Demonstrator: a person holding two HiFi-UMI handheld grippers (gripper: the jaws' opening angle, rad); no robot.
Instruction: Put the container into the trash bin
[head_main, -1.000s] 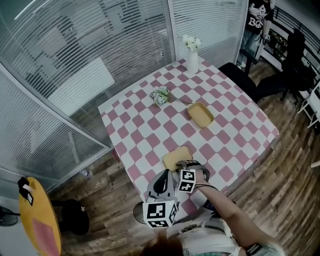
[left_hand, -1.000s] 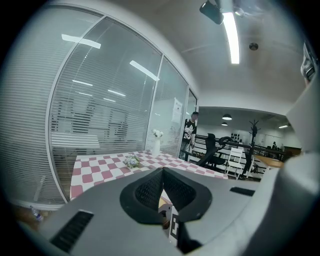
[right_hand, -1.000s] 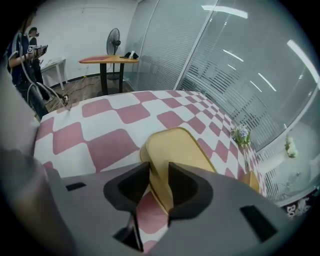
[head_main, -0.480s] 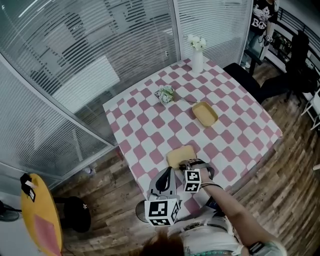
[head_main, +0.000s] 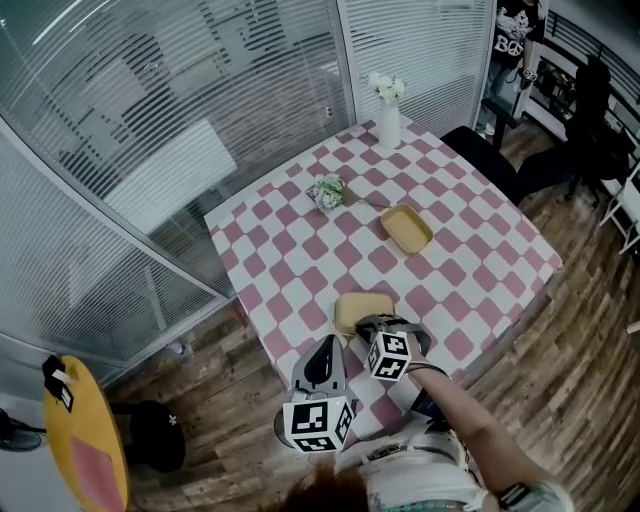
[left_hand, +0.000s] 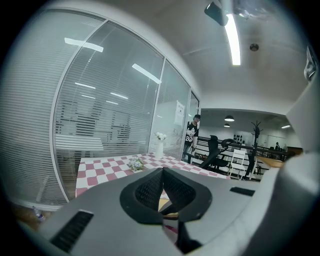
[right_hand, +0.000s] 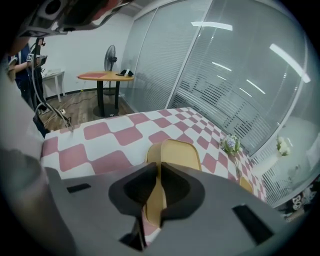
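Note:
Two yellow containers lie on the pink-and-white checkered table (head_main: 300, 250). The near container (head_main: 362, 310) (right_hand: 180, 150) is by the front edge. My right gripper (head_main: 368, 326) (right_hand: 160, 167) has that container's near rim between its pads; the jaws are closing and pressing on it. The far container (head_main: 405, 228) (right_hand: 246, 184) rests open toward the table's middle right. My left gripper (head_main: 327, 345) (left_hand: 162, 169) hovers at the front edge, left of the right one, its jaws together and empty. A dark round rim (head_main: 279, 427), perhaps the bin, peeks out below the left gripper.
A small flower bunch (head_main: 325, 190) and a white vase (head_main: 388, 120) stand farther back on the table. Glass walls with blinds run along the left and back. A black chair (head_main: 480, 155) and a person (head_main: 515, 40) are at the right; a yellow round table (head_main: 80, 440) is at the left.
My right gripper's jaws have drawn in on the near container's rim and the gripper has risen a little with it. The left gripper has stayed put.

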